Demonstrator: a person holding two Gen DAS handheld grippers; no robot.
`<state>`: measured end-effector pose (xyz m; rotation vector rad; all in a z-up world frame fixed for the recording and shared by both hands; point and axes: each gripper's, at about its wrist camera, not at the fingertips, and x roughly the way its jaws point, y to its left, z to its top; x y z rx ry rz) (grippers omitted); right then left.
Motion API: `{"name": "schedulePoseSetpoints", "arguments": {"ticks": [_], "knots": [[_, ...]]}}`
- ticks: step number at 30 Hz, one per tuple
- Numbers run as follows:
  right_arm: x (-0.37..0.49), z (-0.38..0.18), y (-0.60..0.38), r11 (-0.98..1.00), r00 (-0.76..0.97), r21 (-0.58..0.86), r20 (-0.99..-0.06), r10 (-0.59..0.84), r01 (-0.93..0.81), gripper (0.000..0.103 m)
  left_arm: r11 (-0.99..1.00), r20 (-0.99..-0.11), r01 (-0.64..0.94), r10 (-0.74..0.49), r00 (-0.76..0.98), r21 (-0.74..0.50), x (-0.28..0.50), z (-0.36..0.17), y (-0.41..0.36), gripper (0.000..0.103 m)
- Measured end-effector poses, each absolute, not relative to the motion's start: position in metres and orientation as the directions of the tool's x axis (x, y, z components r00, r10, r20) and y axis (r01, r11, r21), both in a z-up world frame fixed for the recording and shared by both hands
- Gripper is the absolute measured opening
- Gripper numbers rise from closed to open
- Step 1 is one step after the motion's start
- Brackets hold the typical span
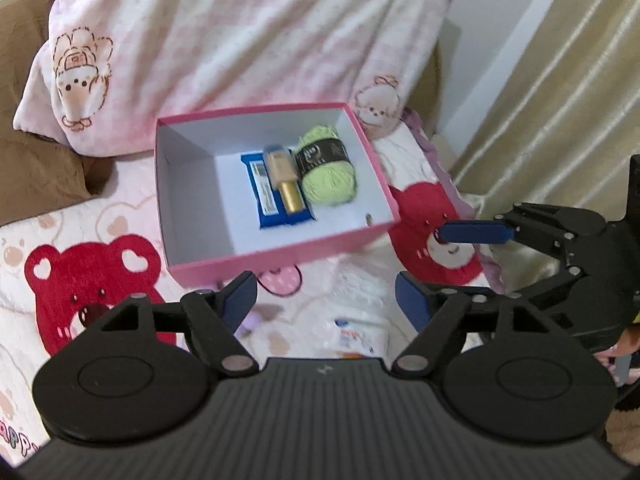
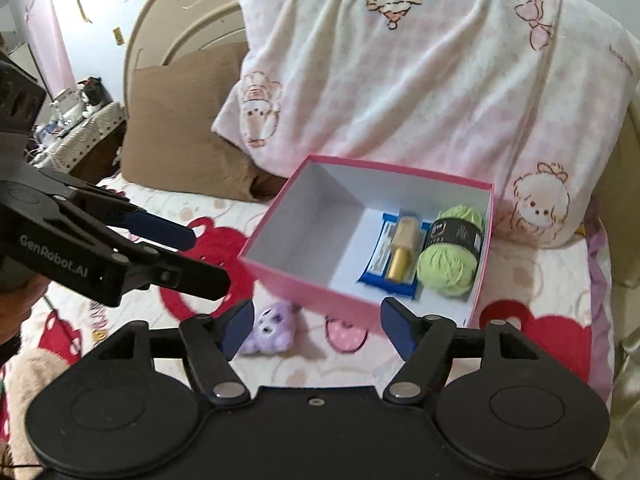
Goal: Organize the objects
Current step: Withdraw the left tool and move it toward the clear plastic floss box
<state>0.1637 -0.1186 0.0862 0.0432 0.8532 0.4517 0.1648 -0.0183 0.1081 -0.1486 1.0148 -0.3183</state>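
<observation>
Pink box (image 1: 280,256) sat on bed; green yarn (image 1: 328,176) inside. Left tongs (image 1: 326,300) and right tongs (image 2: 316,326) near box, both apart, empty.

Both wrist views angled down, near the bed, sharing pink box (image 1: 276,256)

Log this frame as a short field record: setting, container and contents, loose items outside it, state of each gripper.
setting: bed with a bear-print blanket and a pink pillow
container: pink box, open, no lid in view
contents: green yarn ball, gold-capped bottle lying on a blue packet, all toward one side
outside the box: purple plush toy, white packet on the blanket
left gripper: open, nothing between the jaws
right gripper: open, nothing between the jaws
</observation>
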Motion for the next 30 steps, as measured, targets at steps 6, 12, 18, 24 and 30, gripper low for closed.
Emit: {"name": "schedulePoseSetpoints", "arguments": {"ticks": [6,12,18,24,30], "knots": [[0.126,0.081,-0.13,0.878,0.534,0.256,-0.713,0.454,-0.405,0.083,0.941,-0.837,0.209,-0.333,0.434,-0.266,0.142,0.093,-0.031,0.082],[0.093,0.053,-0.132,0.86,0.519,0.273,-0.704,0.484,-0.432,0.087,0.938,-0.862,0.233,-0.332,0.384,-0.257,0.126,0.064,-0.045,0.085],[0.084,0.01,-0.137,0.881,0.52,0.285,-0.722,0.457,-0.378,0.087,0.921,-0.864,0.273,-0.363,0.349,-0.276,0.121,0.027,-0.061,0.085],[0.095,-0.02,-0.151,0.924,0.571,0.243,-0.73,0.375,-0.297,0.087,0.912,-0.843,0.288,-0.387,0.374,-0.291,0.138,0.0,-0.075,0.085],[0.098,-0.038,-0.154,0.936,0.626,0.196,-0.701,0.342,-0.291,0.087,0.886,-0.804,0.321,-0.446,0.394,-0.335,0.159,-0.017,-0.093,0.085]]}}
